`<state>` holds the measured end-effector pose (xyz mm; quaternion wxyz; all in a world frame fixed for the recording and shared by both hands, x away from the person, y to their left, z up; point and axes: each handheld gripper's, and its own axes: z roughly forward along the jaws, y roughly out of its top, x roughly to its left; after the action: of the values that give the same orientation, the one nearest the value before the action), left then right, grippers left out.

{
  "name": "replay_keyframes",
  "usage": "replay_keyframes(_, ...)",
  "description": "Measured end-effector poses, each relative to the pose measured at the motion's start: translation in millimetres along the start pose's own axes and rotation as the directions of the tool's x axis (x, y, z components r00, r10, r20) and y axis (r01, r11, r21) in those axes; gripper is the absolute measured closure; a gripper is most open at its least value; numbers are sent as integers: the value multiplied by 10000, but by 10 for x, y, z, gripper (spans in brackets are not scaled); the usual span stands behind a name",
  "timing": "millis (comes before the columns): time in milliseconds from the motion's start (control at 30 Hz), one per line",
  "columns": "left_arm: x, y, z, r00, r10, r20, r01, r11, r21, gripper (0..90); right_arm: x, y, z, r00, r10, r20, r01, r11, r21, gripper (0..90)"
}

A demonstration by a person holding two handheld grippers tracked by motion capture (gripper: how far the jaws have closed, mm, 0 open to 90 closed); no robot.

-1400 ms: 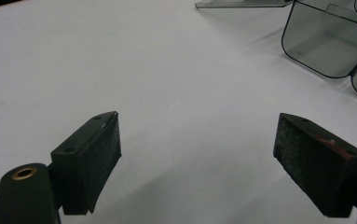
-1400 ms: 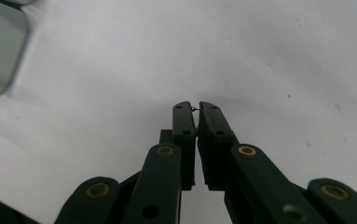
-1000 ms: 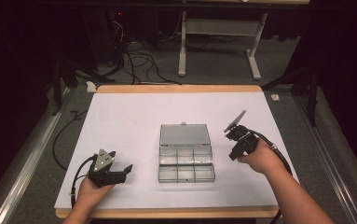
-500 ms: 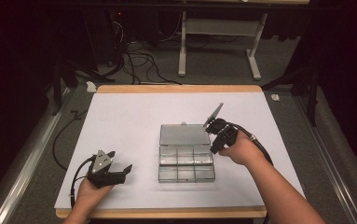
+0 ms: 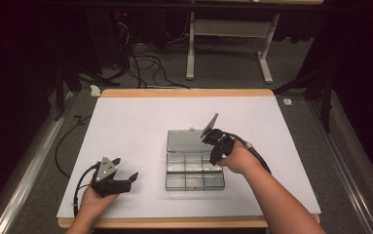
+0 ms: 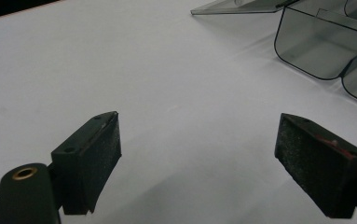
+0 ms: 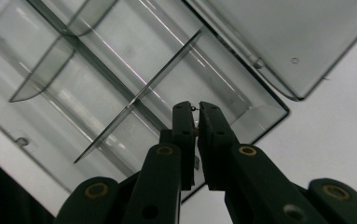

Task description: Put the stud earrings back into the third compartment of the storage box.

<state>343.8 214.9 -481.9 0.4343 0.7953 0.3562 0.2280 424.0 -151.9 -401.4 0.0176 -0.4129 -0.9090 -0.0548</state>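
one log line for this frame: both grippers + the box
left gripper: open, on table, clear of box | right gripper: shut on tiny item, above corner compartment | clear compartment box: lid open, lying flat

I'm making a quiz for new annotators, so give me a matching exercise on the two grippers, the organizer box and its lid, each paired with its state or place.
1 left gripper
2 right gripper
3 organizer box
4 lid

a clear, divided compartments
b jaws wide apart over bare table
c jaws shut, above a compartment
d lying open flat behind the box

1-b, 2-c, 3-a, 4-d
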Motion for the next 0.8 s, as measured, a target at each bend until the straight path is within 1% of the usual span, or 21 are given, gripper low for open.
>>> replay_keyframes(33, 0, 0, 0, 10000, 3, 0, -3, 10000, -2, 149, -5, 13, 29, 9999, -157, -9, 157, 9999, 13, 861)
replay_keyframes(67, 0, 0, 0, 10000, -1, 11, 1, 10000, 1, 149, 13, 33, 104, 10000, -1, -53, 2, 9999, 172, 861)
replay_keyframes(133, 1, 0, 0, 10000, -3, 14, 3, 10000, -1, 149, 12, 40, 131, 10000, -70, -42, 71, 9998, 160, 861)
replay_keyframes(167, 0, -1, 0, 10000, -38, 14, 38, 10000, -30, 149, 4, 53, 188, 9998, -174, 12, 174, 9995, 278, 861)
replay_keyframes(267, 0, -1, 0, 10000, -36, 12, 36, 10000, -27, 149, 3, 61, 224, 9998, -159, 121, 153, 9988, 461, 859)
replay_keyframes(300, 0, -1, 0, 10000, -36, 10, 36, 10000, -27, 149, -8, 62, 229, 9996, -259, 109, 253, 9986, 463, 858)
replay_keyframes(333, 1, -1, 0, 10000, -39, 9, 39, 10000, -26, 149, 4, 58, 229, 10000, 25, 72, -28, 9988, 490, 857)
replay_keyframes(367, 1, -1, 0, 10000, -39, 9, 39, 10000, -26, 149, 4, 58, 229, 10000, 25, 72, -28, 9988, 490, 857)
replay_keyframes(400, 1, 0, 0, 10000, -34, 8, 34, 10000, -19, 149, -17, 56, 233, 9999, -144, 58, 142, 9992, 365, 854)
replay_keyframes(433, 1, 0, -1, 10000, -27, 7, 27, 10000, -14, 149, -10, 50, 231, 10000, 34, 13, -35, 9992, 404, 852)
replay_keyframes(467, 1, 0, -1, 10000, -21, 5, 21, 10000, -10, 149, -23, 45, 236, 9999, -130, -32, 131, 9994, 328, 846)
replay_keyframes(500, 1, 0, 0, 10000, -18, 2, 18, 10000, -7, 149, -18, 36, 231, 10000, -37, -4, 38, 9993, 378, 837)
replay_keyframes(533, 2, 0, 0, 10000, -21, -2, 21, 10000, 0, 149, -23, 31, 230, 9999, -105, 20, 104, 9994, 329, 830)
replay_keyframes(600, 2, 1, 1, 10000, -27, -2, 27, 10000, 9, 149, -19, 14, 212, 10000, -7, -82, 9, 9997, 263, 823)
replay_keyframes(667, 3, 0, 1, 10000, -32, -6, 32, 10000, 7, 149, -17, 6, 174, 9999, -1, -101, 2, 9999, 111, 824)
replay_keyframes(700, 3, 0, 1, 10000, -30, -6, 30, 10000, 7, 149, -22, 1, 141, 9999, -82, -121, 82, 10000, -21, 824)
replay_keyframes(733, 3, 0, 1, 10000, -30, -6, 30, 10000, 7, 149, -22, 1, 141, 9999, -82, -121, 82, 10000, -21, 824)
replay_keyframes(767, 3, 0, 0, 10000, -26, -6, 26, 10000, 3, 149, -26, -21, 35, 9999, 51, -142, -56, 9995, -300, 825)
replay_keyframes(800, 3, 0, 0, 10000, -26, -6, 26, 10000, 3, 149, -26, -21, 35, 9999, 51, -142, -56, 9995, -300, 825)
